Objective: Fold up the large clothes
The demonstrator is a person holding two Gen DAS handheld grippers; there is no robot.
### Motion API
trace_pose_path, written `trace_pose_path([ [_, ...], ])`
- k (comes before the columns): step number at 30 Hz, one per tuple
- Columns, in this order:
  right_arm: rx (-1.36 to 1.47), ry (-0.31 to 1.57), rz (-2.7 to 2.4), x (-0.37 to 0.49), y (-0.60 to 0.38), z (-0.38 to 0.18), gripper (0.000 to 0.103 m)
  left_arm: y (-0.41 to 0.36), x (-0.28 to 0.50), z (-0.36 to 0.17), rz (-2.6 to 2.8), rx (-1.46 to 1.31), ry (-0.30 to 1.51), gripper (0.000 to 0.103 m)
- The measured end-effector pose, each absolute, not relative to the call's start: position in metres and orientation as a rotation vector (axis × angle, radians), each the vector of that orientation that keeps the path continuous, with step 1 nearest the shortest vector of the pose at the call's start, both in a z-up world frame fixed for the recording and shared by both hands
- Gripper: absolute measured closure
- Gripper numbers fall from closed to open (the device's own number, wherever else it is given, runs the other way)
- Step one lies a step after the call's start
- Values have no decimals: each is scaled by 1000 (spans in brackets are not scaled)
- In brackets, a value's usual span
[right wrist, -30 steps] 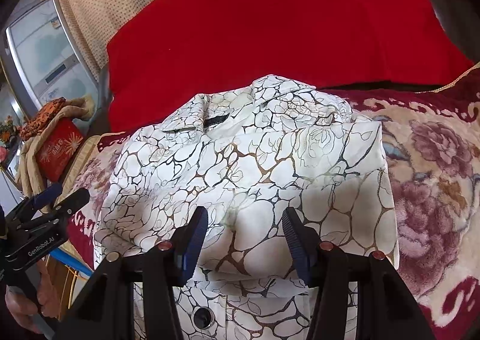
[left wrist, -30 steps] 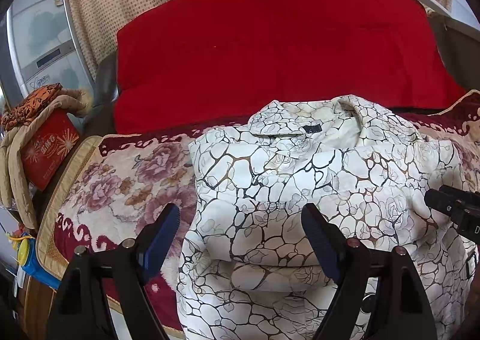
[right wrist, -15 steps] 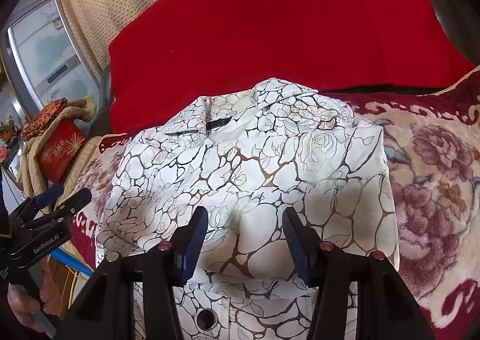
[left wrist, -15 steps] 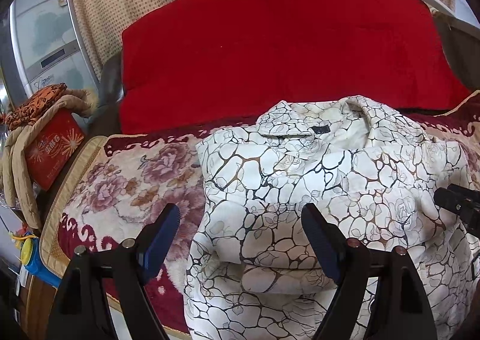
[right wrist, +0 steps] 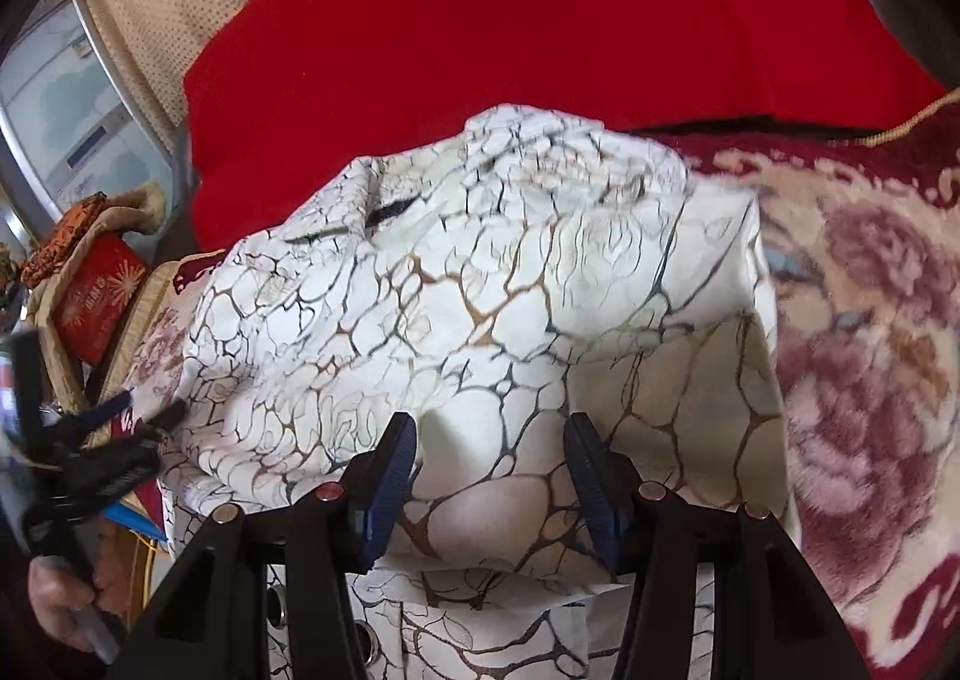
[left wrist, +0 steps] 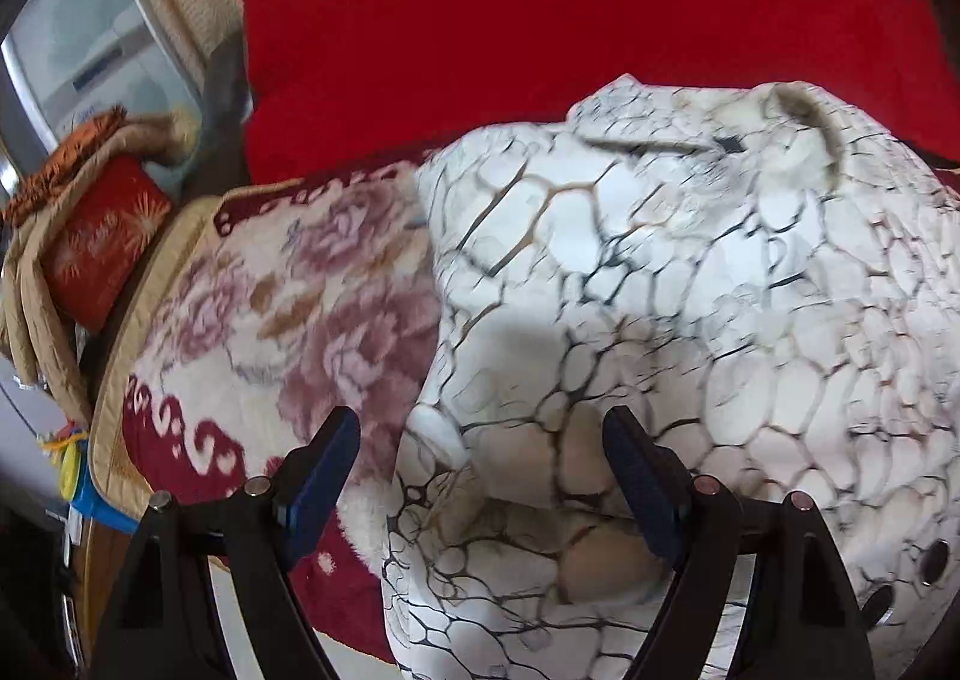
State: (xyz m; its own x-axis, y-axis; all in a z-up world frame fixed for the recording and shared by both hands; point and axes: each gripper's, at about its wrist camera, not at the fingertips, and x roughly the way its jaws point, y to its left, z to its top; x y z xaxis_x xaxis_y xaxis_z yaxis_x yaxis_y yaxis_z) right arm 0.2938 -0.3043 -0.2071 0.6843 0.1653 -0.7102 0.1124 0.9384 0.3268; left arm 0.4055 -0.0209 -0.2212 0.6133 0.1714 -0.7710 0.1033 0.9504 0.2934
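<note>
White crackle-print coat [right wrist: 480, 320] lies on my floral blanket [right wrist: 870, 356], collar far, sides already folded in | lengthwise fold left to do, I judge | left tongs [left wrist: 480, 476] wide over its near-left edge, gripping nothing | right tongs [right wrist: 489, 470] half-open over near hem, empty.

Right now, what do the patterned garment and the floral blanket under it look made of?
Garment: thin woven cloth, perhaps cotton or satin-like, matte; it creases sharply. Floral blanket: plush fleece, seemingly synthetic; its pile looks fuzzy.
</note>
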Motion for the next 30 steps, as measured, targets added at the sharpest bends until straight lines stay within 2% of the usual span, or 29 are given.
trace_pose_path([
  [6, 332, 709, -32, 288, -319, -183, 47, -18, 397, -207, 42, 318, 833, 20],
  [11, 329, 841, -66, 306, -327, -213, 47, -22, 390, -189, 29, 325, 779, 20],
  [23, 340, 768, 1, 273, -315, -176, 47, -25, 354, -146, 10, 325, 683, 20],
  [28, 336, 732, 4, 245, -318, -159, 35, -23, 336, -131, 5, 317, 652, 20],
  [30, 332, 713, -2, 232, -320, -152, 34, -22, 328, -125, 3, 314, 641, 20],
])
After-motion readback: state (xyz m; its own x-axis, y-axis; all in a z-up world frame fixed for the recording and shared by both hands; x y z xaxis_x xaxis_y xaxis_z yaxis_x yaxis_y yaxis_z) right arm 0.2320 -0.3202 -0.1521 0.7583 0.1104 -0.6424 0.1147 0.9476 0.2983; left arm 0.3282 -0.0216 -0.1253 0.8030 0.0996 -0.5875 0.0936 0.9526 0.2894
